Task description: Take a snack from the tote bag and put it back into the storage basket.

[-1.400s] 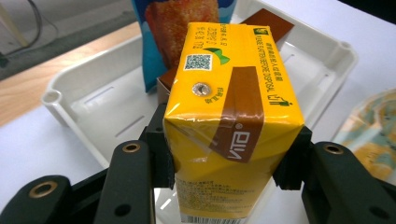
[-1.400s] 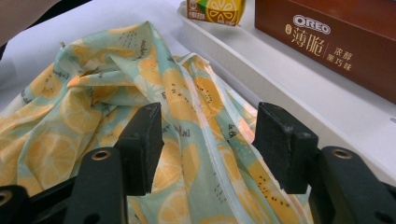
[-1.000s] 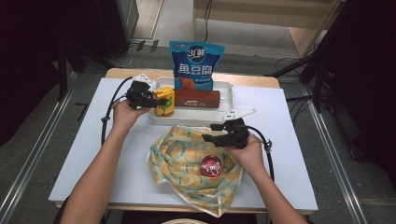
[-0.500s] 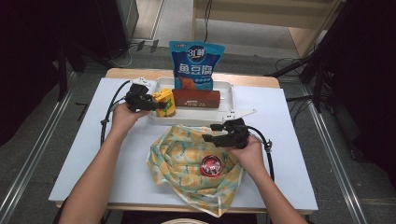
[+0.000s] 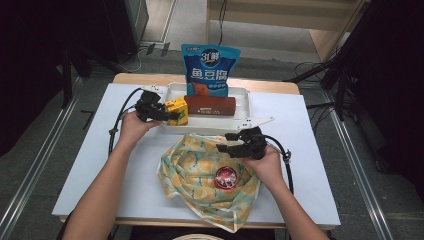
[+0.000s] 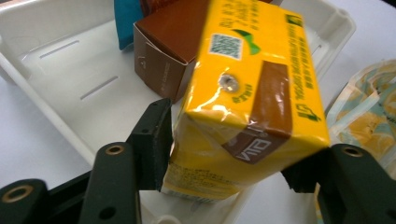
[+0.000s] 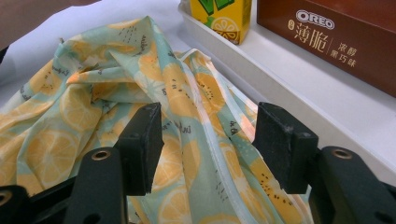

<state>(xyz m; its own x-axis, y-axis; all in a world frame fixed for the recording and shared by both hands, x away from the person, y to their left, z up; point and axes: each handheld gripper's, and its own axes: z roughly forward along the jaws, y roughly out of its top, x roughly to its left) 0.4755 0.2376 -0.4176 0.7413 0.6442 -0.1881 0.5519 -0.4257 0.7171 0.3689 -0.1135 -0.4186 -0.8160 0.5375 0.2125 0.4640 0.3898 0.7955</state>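
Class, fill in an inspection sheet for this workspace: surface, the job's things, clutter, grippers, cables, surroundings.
Surface: white table, bare at its left.
Job's things: yellow drink carton at the left end of the white tray; lemon-print cloth bag in front of the tray.
Clutter: brown Oreo box in the tray; blue snack bag upright behind it; red round tin on the bag.
Grippers: left gripper clamps the carton; right gripper open over the bag.
Cables: black cable trails from the left gripper.
Surroundings: grey floor.
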